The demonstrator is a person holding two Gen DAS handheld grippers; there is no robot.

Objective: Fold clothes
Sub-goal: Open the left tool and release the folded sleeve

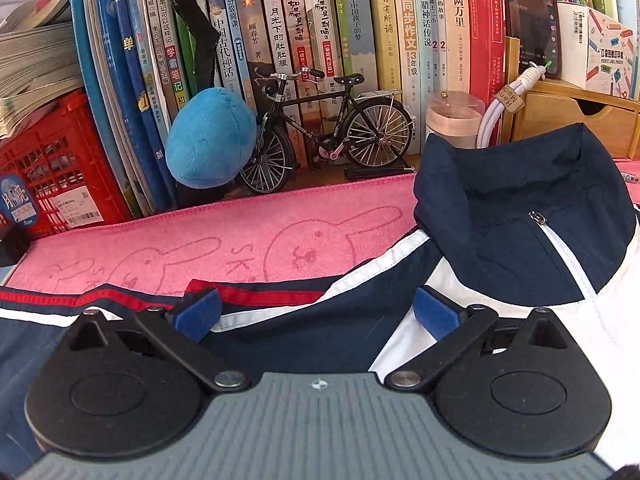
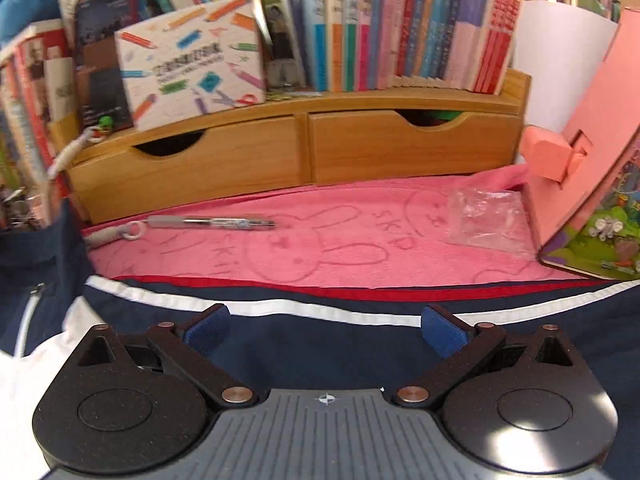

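Jacket (image 1: 500, 216) lies on pink towel (image 1: 224, 232), collar toward books (image 1: 360, 20), sleeves spread sideways. My left tongs (image 1: 316, 310) and right tongs (image 2: 325, 328) spread wide above it, pinching nothing. I see no fold.

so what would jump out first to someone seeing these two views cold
The navy, white and red jacket fills the foreground, spread over a pink bunny-print towel, with the left gripper and right gripper both open just above it. Behind it, a model bicycle and a blue plush stand against a wall of books.
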